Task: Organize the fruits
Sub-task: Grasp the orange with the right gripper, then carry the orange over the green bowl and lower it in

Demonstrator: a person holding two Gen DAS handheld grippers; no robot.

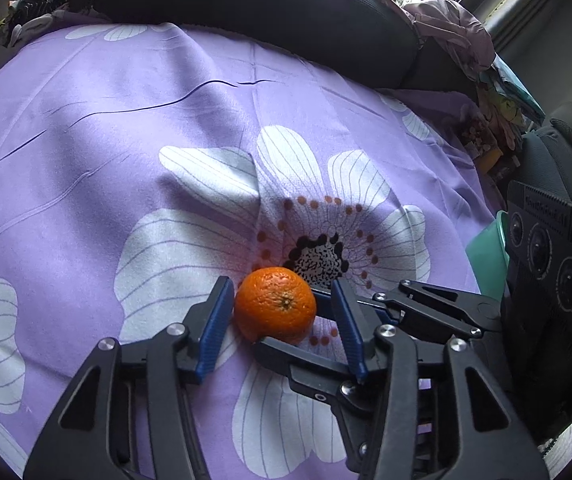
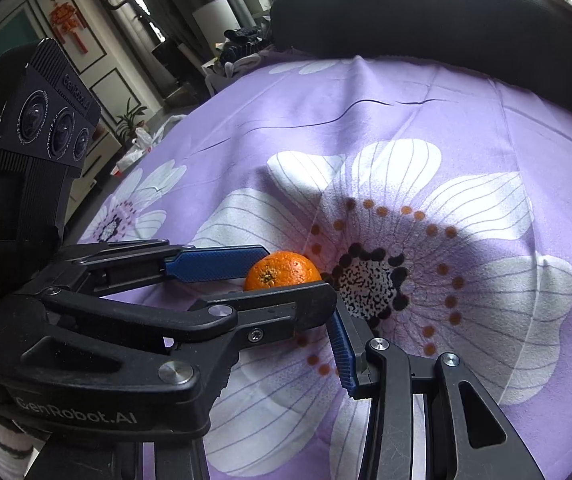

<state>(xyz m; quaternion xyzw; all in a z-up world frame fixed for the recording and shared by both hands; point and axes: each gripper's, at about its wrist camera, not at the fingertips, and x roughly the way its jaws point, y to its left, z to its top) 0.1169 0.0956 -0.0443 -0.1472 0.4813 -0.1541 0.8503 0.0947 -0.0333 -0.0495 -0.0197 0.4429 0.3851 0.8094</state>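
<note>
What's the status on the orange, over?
Left gripper straddles orange, grip unconfirmed. Right gripper open, crossing left's finger. Orange on purple cloth. Grippers crowd each other.

Left gripper — pitched steeply downward, jaws partly apart, blue pads facing each other. Right gripper enters from the right, likewise tilted down, its fingers crossing through the left pair — jaws narrowly set, their grip indiscernible.

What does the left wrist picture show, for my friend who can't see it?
An orange sits on a purple flowered cloth between the blue pads of the left gripper, which touch or nearly touch its sides. The right gripper reaches in from the right, one black finger crossing just below the fruit.
</note>
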